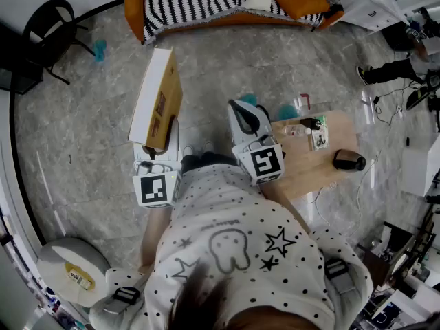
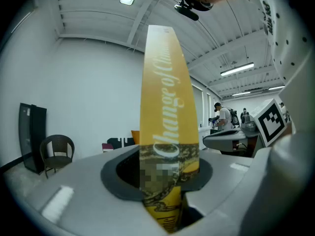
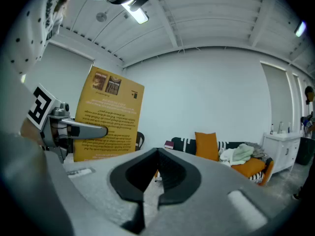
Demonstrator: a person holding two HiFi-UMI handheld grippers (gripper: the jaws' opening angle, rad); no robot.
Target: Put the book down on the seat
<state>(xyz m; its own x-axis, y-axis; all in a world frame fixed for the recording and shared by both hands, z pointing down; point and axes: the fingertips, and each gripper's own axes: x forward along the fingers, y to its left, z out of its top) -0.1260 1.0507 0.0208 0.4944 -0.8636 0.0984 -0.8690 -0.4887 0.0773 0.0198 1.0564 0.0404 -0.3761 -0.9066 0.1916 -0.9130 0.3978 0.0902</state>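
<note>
- The head view looks down on the left hand-held gripper (image 1: 160,145). It holds the book (image 1: 157,102) by its lower edge, and the book stands upright above the grey floor (image 1: 82,129), resting on nothing.
- The left gripper view alone shows the grip close up. The jaws of the left hand-held gripper (image 2: 165,193) are partly apart and clamped on the book (image 2: 165,102), one on each side of the yellow spine, which rises straight up with its white lettering running along it.
- Only the right gripper view shows the book's (image 3: 108,114) back cover, yellow with printed text that appears upside down. The left hand-held gripper (image 3: 74,130) grips it at that view's left.
- In its own view, the right hand-held gripper (image 3: 155,175) has its jaws brought together with nothing between them. The head view shows it (image 1: 242,110) just right of the book and not touching it.
- The sofa (image 1: 134,5), with a striped cover, lies well beyond the book. The right gripper view adds an orange cushion (image 3: 206,145) and loose clothes (image 3: 242,154) on it.
- Only the head view takes in the wooden bench (image 1: 333,133) to the right and the black chair (image 1: 48,26).
</note>
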